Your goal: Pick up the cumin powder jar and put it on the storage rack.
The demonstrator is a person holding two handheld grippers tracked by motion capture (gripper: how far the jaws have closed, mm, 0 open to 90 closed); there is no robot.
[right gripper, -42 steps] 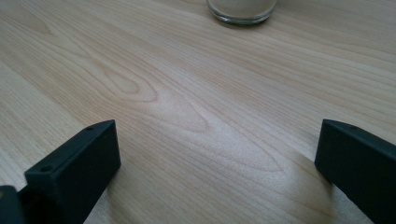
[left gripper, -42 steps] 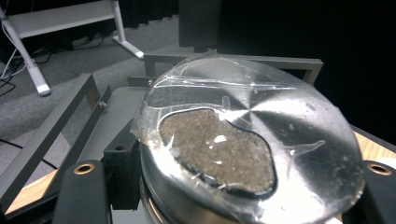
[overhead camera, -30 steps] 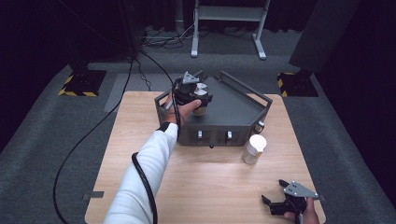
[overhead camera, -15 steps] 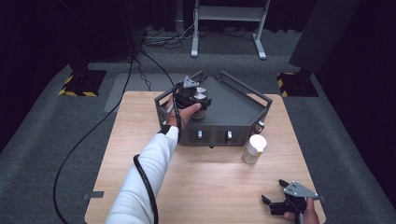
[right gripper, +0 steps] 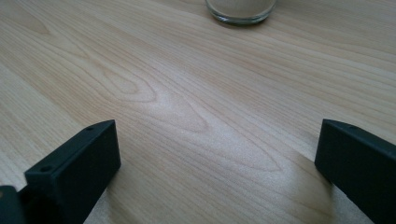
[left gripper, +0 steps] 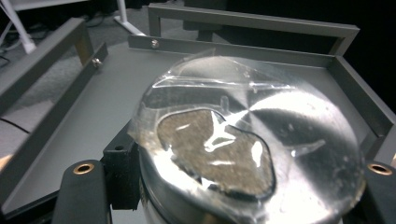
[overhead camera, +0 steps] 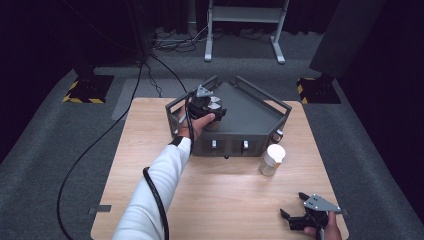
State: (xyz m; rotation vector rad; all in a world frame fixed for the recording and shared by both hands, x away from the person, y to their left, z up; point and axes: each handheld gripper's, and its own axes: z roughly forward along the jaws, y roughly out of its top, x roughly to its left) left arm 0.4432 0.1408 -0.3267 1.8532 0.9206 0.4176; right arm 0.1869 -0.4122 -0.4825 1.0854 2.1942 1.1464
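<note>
A round metal tin [overhead camera: 216, 104] with a clear film lid and brown contents hangs just over the floor of a grey railed tray [overhead camera: 252, 117]. My left gripper [overhead camera: 213, 107] is shut on it. In the left gripper view the tin [left gripper: 252, 140] sits between the black fingers [left gripper: 86, 186], with the tray floor [left gripper: 102, 93] behind. My right gripper [overhead camera: 293, 205] rests low at the table's near right corner, open with nothing between its jaws. In the right gripper view my right gripper [right gripper: 215, 154] frames only bare wood.
A glass jar with a white lid [overhead camera: 272, 159] stands on the wooden table [overhead camera: 150, 145] just in front of the tray's right end; its base [right gripper: 240, 10] is ahead of my right gripper. A black cable [overhead camera: 152, 190] runs along the left sleeve.
</note>
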